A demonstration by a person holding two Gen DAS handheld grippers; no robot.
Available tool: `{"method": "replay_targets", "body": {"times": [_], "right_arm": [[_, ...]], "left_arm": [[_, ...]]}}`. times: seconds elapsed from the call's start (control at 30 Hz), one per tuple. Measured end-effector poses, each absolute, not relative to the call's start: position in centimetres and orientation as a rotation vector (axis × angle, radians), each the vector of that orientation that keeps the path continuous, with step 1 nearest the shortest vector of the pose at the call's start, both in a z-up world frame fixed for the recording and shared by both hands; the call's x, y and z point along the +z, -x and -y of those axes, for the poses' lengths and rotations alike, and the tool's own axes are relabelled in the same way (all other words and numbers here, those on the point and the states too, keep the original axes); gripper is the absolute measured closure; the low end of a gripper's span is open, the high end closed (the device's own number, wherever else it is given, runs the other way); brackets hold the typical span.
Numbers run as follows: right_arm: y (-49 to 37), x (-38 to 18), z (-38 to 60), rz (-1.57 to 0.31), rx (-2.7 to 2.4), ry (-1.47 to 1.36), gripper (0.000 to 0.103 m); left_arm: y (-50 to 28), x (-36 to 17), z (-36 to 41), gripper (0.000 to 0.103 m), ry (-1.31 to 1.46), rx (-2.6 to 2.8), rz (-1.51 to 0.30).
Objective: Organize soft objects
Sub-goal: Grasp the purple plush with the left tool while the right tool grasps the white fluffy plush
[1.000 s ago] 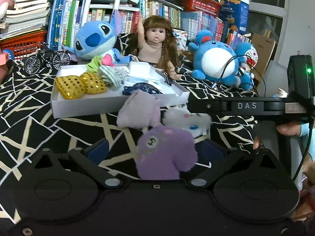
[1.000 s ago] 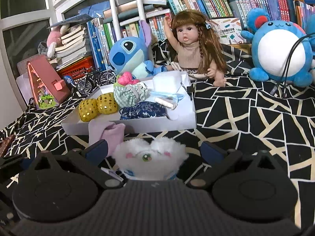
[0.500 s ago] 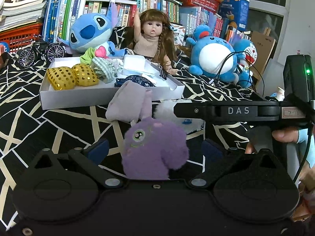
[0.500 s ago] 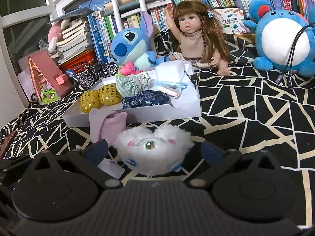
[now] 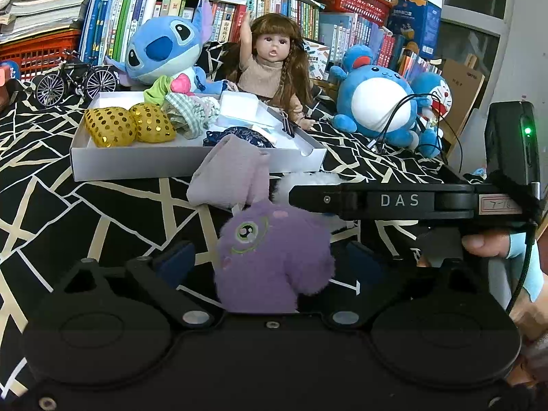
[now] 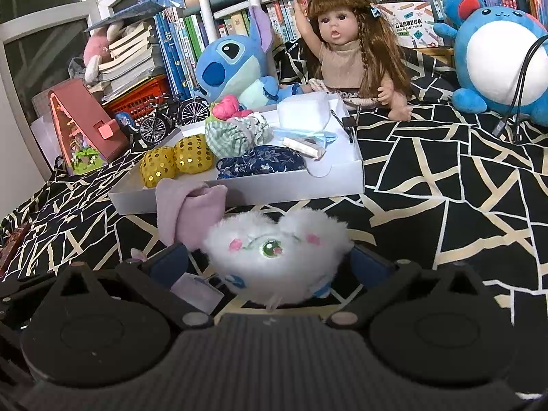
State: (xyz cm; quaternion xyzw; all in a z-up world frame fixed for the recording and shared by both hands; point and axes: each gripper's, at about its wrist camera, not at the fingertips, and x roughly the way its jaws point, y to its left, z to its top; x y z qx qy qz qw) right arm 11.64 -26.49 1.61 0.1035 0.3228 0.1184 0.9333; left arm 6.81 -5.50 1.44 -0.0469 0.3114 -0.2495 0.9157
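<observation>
Black cloth (image 5: pixel 85 205) with cream lines, bookshelves (image 5: pixel 274 7) behind; white tray (image 5: pixel 191 166) at centre holding sequin pouches, checked cloth, navy pouch.

Purple plush (image 5: pixel 274 257): between the fingers of the left gripper (image 5: pixel 270 260), whose jaws have just been closing; a gap shows on both sides, pads not yet pressing.

White plush (image 6: pixel 274 253): between the fingers of the right gripper (image 6: pixel 270 263); right pad at the fur, left pad with a small gap. Jaws spread, no firm pinch seen.

Lilac cloth (image 6: pixel 185 212): against the tray's near wall, touching both plush.

Risks: fur compresses, so a shallow pinch could catch pile only and slip on lifting. Lilac cloth could be dragged along. Grippers are close together; lifting both at once could make them collide. Tray is crowded; a drop at the edge may roll out.
</observation>
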Motion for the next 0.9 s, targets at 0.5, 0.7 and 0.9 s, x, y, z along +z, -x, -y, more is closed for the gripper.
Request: {"method": "replay_targets", "body": {"times": [0.5, 0.7, 0.9], "right_arm": [[-12.25, 1.06, 26.12, -0.677, 0.243, -0.212, 0.0], [-12.43, 0.94, 25.96, -0.678, 0.241, -0.209, 0.0], [-12.54, 0.89, 25.86, -0.679, 0.242, -0.209, 0.0]], "left_arm": [[-7.19, 0.91, 5.3, 0.02, 0.109, -0.513, -0.671], [-7.21, 0.79, 5.36, 0.028, 0.107, -0.509, -0.673], [-7.14, 0.87, 5.33, 0.039, 0.114, -0.519, -0.677]]}}
